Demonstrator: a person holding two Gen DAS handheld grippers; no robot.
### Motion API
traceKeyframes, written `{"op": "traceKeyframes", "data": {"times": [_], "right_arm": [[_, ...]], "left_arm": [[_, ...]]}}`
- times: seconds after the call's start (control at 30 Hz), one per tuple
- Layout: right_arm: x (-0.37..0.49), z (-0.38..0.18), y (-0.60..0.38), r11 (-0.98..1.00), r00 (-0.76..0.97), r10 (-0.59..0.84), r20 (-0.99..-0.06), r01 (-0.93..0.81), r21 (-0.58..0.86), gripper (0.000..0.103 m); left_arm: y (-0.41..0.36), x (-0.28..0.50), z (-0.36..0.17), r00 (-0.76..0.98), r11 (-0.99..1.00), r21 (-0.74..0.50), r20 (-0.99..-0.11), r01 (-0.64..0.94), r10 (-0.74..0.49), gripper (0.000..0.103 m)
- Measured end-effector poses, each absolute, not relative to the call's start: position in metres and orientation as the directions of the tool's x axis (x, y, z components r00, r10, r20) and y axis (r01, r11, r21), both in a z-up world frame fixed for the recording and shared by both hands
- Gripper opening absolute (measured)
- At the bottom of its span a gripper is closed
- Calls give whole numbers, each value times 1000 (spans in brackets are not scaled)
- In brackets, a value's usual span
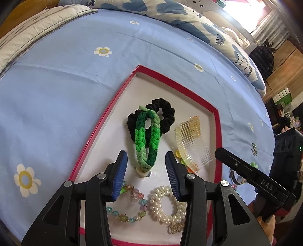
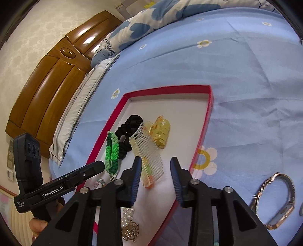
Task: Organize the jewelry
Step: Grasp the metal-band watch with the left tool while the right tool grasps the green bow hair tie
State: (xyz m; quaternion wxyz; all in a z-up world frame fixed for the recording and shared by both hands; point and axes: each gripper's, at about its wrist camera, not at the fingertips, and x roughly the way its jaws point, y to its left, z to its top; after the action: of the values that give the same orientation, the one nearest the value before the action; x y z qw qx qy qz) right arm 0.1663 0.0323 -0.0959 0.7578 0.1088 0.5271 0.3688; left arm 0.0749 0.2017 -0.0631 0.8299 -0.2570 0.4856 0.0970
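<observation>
Watch (image 2: 274,204) only in right view, beaded bracelet (image 1: 128,206) only left.

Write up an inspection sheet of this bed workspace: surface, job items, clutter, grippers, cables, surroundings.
Surface: blue flowered bedsheet, wrinkled, with a shallow red-rimmed tray on it.
Job's things: in the tray, a green braided band overlapping a black scrunchie, a clear comb, a yellow claw clip, a coloured bead bracelet, a pearl bracelet. A watch lies on the sheet outside the tray.
Clutter: small sparkly piece on the sheet, too small to identify.
Grippers: left gripper open, empty, around the braided band's near end; right gripper open, empty, beside the comb.
Cables: nothing seen.
Surroundings: wooden headboard, pillow, patterned duvet.
</observation>
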Motion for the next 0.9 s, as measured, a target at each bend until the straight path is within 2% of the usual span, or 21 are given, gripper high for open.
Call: {"op": "traceKeyframes", "data": {"times": [0.43, 0.9], "right_arm": [[154, -74, -48, 745, 276, 657, -702, -379, 549, 35], [138, -86, -144, 820, 368, 573, -733, -243, 519, 39]], "left_arm": [[147, 78, -34, 547, 886, -353, -825, -301, -143, 44], [75, 85, -39, 503, 922, -343, -837, -178, -214, 44]]}}
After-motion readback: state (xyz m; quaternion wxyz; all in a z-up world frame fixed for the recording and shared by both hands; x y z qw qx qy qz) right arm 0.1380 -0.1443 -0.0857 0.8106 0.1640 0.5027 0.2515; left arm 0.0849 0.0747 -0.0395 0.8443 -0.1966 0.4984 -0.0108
